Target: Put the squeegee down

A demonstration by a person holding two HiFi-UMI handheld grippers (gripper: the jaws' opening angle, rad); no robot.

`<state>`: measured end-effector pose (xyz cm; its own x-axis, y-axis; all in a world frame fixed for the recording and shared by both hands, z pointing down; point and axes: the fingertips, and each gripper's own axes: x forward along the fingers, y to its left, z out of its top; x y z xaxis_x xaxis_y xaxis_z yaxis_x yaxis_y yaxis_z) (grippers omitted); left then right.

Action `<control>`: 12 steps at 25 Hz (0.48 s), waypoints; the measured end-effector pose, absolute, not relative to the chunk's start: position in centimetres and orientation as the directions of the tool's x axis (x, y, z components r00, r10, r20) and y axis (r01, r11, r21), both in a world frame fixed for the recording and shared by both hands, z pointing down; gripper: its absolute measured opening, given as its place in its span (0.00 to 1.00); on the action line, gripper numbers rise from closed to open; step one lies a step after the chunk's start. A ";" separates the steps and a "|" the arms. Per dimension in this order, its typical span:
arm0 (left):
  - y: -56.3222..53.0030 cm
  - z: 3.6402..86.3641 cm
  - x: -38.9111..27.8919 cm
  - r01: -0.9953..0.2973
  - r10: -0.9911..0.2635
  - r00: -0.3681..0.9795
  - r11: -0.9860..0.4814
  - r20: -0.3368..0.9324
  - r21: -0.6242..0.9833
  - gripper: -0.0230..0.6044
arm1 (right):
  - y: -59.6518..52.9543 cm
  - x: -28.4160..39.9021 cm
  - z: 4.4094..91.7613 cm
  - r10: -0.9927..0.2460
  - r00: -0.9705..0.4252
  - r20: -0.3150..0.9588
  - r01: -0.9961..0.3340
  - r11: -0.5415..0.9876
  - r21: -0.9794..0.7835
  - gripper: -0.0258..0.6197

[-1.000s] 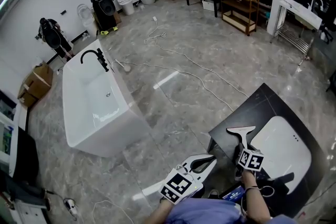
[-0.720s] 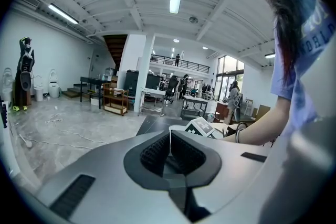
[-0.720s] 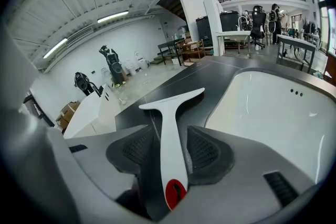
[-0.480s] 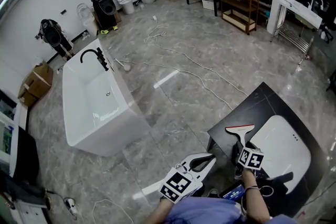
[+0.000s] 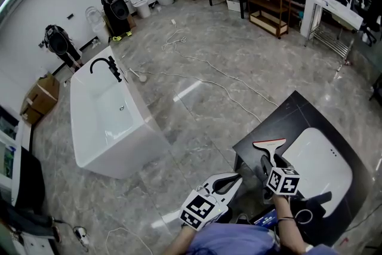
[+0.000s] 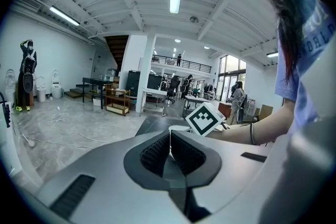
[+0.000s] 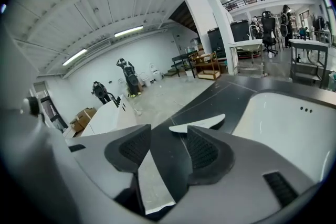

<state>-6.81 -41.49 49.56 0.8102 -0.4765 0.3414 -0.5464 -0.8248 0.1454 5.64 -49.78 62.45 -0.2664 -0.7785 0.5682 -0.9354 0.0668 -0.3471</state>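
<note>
We've just spread our right tool (image 7: 169,139). The squeegee (image 5: 268,144) lies free on the table (image 5: 298,106), lower right, so it looks down. Our left tool (image 6: 169,141) is pressed together.

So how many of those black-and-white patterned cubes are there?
2. One black-and-white patterned cube tops the left gripper, low centre in the head view; the other tops the right gripper, over the black counter. None seems hidden.
</note>
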 end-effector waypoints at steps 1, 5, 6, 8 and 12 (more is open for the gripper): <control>-41.4 49.5 -6.8 -0.548 -0.479 0.810 -0.824 0.340 0.145 0.06 | -49.6 5.3 61.5 -0.784 -0.284 0.552 -0.930 0.086 -0.356 0.38; -40.7 49.3 -6.5 -0.554 -0.486 0.808 -0.820 0.333 0.148 0.06 | -48.5 3.9 58.0 -0.798 -0.348 0.492 -0.910 0.163 -0.380 0.38; -40.5 49.3 -6.3 -0.554 -0.487 0.808 -0.819 0.331 0.148 0.06 | -48.0 3.7 57.2 -0.798 -0.364 0.480 -0.905 0.181 -0.385 0.38; -40.3 49.3 -6.0 -0.554 -0.487 0.809 -0.819 0.328 0.149 0.06 | -47.0 3.2 56.0 -0.795 -0.396 0.460 -0.892 0.213 -0.399 0.37; -39.5 49.2 -5.4 -0.559 -0.495 0.807 -0.816 0.321 0.148 0.06 | -44.3 3.0 54.2 -0.791 -0.432 0.432 -0.871 0.243 -0.427 0.35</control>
